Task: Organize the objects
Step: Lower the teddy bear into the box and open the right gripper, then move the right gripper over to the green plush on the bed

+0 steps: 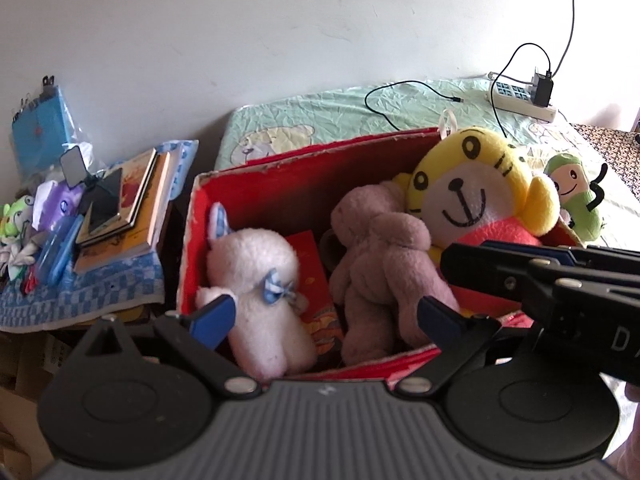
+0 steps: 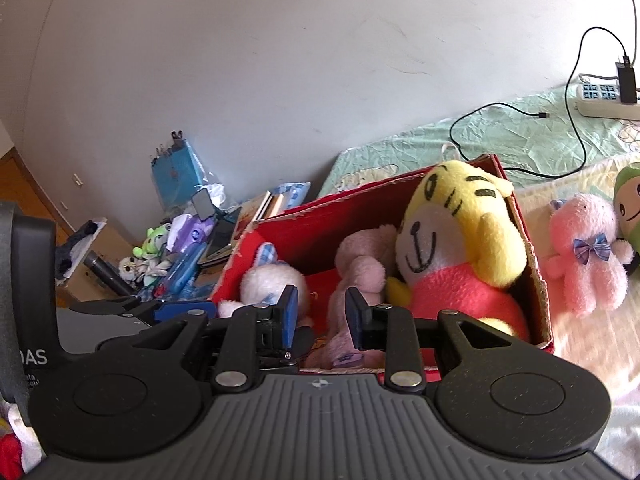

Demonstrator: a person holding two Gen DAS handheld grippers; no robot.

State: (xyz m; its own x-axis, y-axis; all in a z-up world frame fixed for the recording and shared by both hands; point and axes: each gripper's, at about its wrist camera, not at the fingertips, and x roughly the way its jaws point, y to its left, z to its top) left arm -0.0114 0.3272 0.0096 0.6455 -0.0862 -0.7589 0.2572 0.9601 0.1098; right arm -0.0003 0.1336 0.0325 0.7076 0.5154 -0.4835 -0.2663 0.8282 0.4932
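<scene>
A red cardboard box stands on the bed and holds a white bunny plush, a mauve plush and a yellow tiger plush. My left gripper hovers wide open over the box's near edge, its fingers flanking the bunny and the mauve plush without touching them. My right gripper is narrowly open above the mauve plush, holding nothing. A pink plush and a green plush lie on the bed to the right of the box.
A power strip with a charger and black cable lies at the back of the bed. Left of the box, a side table with a blue checked cloth carries books, a phone and small toys.
</scene>
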